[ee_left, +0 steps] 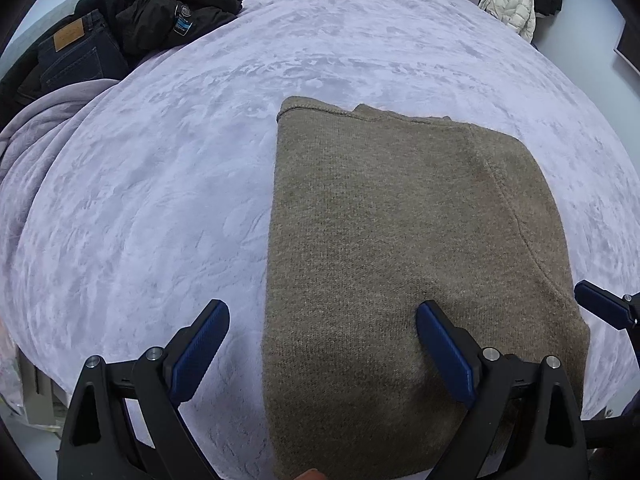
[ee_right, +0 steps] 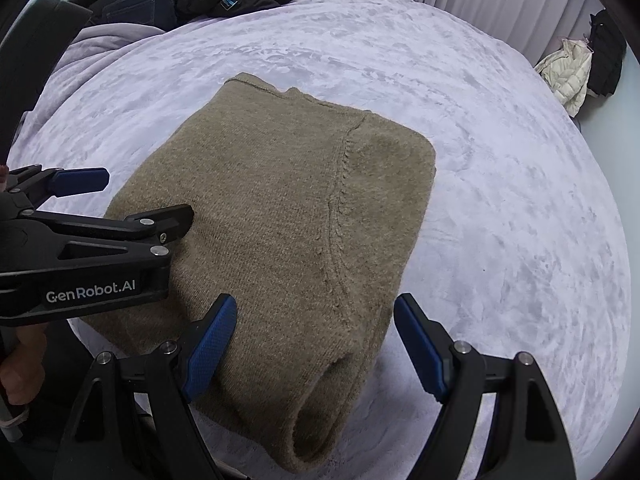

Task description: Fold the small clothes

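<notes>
A brown knitted sweater lies folded into a rectangle on the lilac bed cover; it also shows in the right wrist view. My left gripper is open and empty, its jaws straddling the sweater's near left edge; it also shows in the right wrist view. My right gripper is open and empty over the sweater's near right corner, where a sleeve cuff opens. One right fingertip shows at the left wrist view's right edge.
Dark jeans and a black jacket are piled at the bed's far left, with a bunched lilac blanket beside them. A cream puffer jacket hangs at the far right by the curtains.
</notes>
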Motion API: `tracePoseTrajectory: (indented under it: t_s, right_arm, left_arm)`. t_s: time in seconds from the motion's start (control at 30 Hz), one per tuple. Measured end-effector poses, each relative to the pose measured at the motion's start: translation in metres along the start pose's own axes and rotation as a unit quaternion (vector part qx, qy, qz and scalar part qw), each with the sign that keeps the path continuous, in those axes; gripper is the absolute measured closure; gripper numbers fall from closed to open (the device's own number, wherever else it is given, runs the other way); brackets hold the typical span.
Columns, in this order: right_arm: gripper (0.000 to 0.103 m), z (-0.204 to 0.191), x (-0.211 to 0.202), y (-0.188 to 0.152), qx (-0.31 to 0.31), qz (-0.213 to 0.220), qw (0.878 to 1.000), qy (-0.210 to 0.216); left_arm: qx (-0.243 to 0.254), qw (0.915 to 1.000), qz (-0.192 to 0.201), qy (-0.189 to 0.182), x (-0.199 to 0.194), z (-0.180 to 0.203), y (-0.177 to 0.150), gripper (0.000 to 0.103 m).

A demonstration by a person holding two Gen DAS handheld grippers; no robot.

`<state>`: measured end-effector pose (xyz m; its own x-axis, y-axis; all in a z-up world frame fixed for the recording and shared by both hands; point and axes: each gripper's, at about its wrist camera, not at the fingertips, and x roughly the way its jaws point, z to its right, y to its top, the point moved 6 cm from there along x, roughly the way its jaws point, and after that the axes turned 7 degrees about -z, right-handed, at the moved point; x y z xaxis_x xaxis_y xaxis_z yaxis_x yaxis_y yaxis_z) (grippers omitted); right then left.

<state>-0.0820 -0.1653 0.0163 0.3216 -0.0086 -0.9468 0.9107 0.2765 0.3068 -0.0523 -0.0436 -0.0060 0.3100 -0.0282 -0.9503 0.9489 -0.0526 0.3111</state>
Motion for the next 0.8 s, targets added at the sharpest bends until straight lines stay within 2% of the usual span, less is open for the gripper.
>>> tracePoseTrajectory:
  t_s: [0.8]
  right_arm:
    - [0.019, 0.000, -0.011, 0.001, -0.006, 0.011, 1.000, -0.015]
  left_arm:
    - [0.000, 1.0000, 0.001, 0.001, -0.004, 0.001, 0.000, 0.008]
